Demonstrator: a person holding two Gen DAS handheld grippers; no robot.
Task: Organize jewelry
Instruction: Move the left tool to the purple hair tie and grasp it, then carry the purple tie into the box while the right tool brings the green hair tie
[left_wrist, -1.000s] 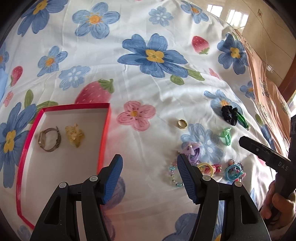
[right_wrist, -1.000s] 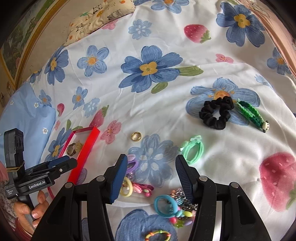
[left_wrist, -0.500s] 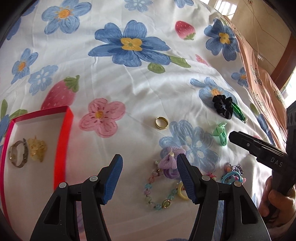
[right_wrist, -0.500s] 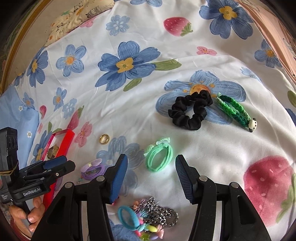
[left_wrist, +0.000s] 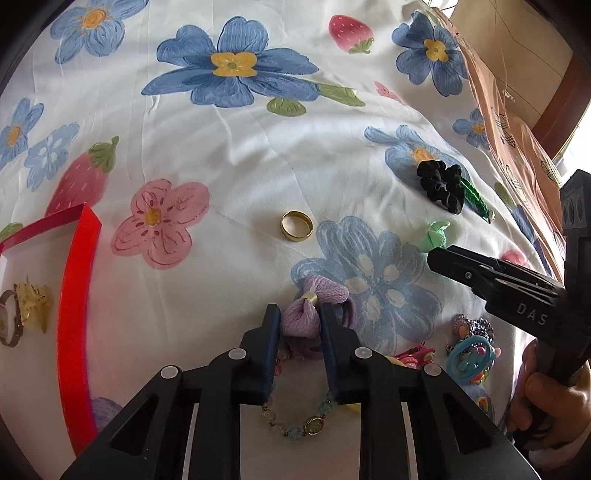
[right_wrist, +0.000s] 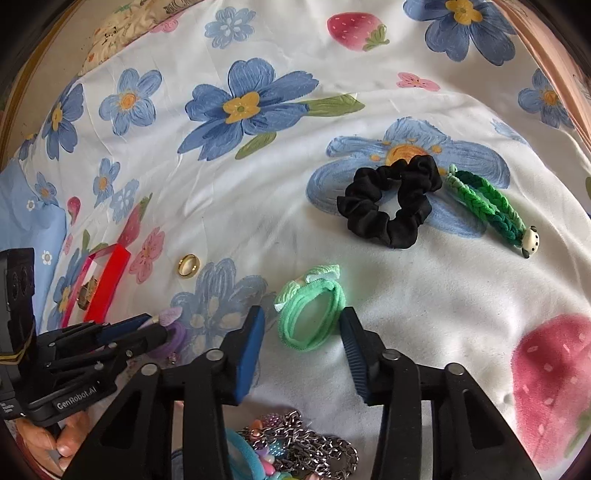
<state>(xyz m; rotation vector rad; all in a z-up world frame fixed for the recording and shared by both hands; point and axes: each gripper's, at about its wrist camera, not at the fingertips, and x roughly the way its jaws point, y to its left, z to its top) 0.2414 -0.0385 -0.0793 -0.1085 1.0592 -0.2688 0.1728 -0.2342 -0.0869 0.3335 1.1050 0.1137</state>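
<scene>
1. left gripper (left_wrist: 298, 320) has just been closing — its jaws now pinch the purple bow hair tie (left_wrist: 308, 308) where it lies on the floral sheet (left_wrist: 229, 155).
2. right gripper (right_wrist: 301, 325) has been narrowing too, jaws not yet touching, straddling the mint green hair tie (right_wrist: 312, 319), whose loop runs away from the claw.
3. red tray (left_wrist: 75, 332) sits to the left tool's left — open cloth between, gold ring (left_wrist: 296, 226) well beyond.

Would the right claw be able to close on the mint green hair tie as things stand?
Probably yes: the right claw straddles the mint green hair tie, its jaws just closing, with nothing between pads and tie.
</scene>
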